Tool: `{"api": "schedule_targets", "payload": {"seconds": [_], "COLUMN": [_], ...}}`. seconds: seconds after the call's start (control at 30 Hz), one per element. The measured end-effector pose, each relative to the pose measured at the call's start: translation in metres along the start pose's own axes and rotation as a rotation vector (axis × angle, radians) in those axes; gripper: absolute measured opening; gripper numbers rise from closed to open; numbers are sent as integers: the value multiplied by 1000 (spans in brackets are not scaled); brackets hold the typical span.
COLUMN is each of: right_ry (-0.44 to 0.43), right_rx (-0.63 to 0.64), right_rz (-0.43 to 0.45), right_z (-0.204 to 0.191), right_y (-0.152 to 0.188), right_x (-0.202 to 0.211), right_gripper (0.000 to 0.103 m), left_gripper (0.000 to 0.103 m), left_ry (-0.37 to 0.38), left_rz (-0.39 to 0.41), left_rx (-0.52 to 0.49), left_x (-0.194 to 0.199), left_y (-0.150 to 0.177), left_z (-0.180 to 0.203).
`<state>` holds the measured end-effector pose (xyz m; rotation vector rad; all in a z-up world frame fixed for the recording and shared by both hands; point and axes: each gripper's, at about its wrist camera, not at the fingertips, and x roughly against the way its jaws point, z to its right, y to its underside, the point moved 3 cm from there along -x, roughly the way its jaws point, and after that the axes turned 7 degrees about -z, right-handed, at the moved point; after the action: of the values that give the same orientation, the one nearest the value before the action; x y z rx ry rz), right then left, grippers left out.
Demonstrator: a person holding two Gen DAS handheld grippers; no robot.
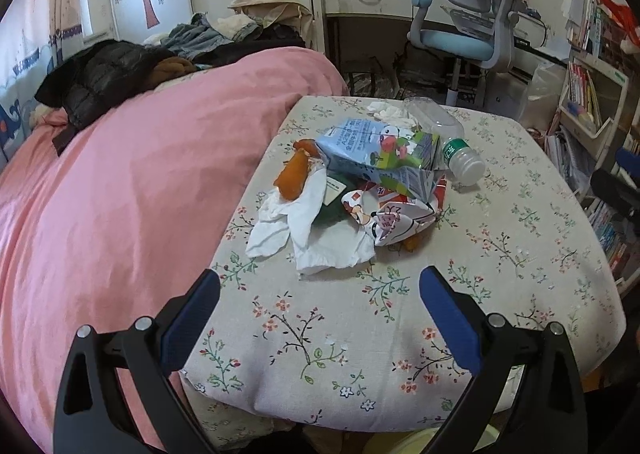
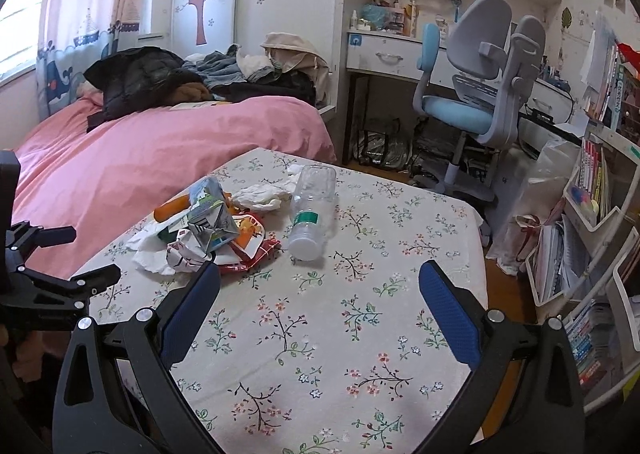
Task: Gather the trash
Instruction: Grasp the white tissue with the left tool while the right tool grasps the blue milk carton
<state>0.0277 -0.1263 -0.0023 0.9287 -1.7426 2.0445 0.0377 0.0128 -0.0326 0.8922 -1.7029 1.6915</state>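
Hovering wide-fingered over a floral-clothed surface [image 1: 520, 254]: left gripper [image 1: 320, 294], right gripper [image 2: 320, 286], both empty.
Crushed milk carton [image 1: 380, 157], white tissues [image 1: 316, 230] and clear plastic bottle [image 2: 310, 209] lie heaped far-left.

left wrist: above tabletop [image 1: 520, 254] near edge, faces trash pile [image 1: 352, 189] close, bed [image 1: 120, 181] left | right wrist: further right and back, faces across tabletop [image 2: 360, 334] to chair [image 2: 480, 85] | shared: trash pile [image 2: 208, 230], bed [image 2: 160, 141], chair [image 1: 472, 13]
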Motion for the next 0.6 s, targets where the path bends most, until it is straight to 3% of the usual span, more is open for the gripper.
{"api": "schedule_targets", "payload": {"seconds": [0.47, 0.6], "right_ry": [-65, -79], "right_rx": [-1, 2], "right_rz": [-49, -54], "right_z": [-4, -7], "right_y": [5, 5], "right_x": [-10, -11], "right_gripper": [96, 96], "left_gripper": [95, 95], "left_ry": [132, 139], "left_rz": [-79, -55], "left_rx": [312, 310], "left_x": [-12, -7], "left_y": [5, 5], "left_z": [-51, -50]}}
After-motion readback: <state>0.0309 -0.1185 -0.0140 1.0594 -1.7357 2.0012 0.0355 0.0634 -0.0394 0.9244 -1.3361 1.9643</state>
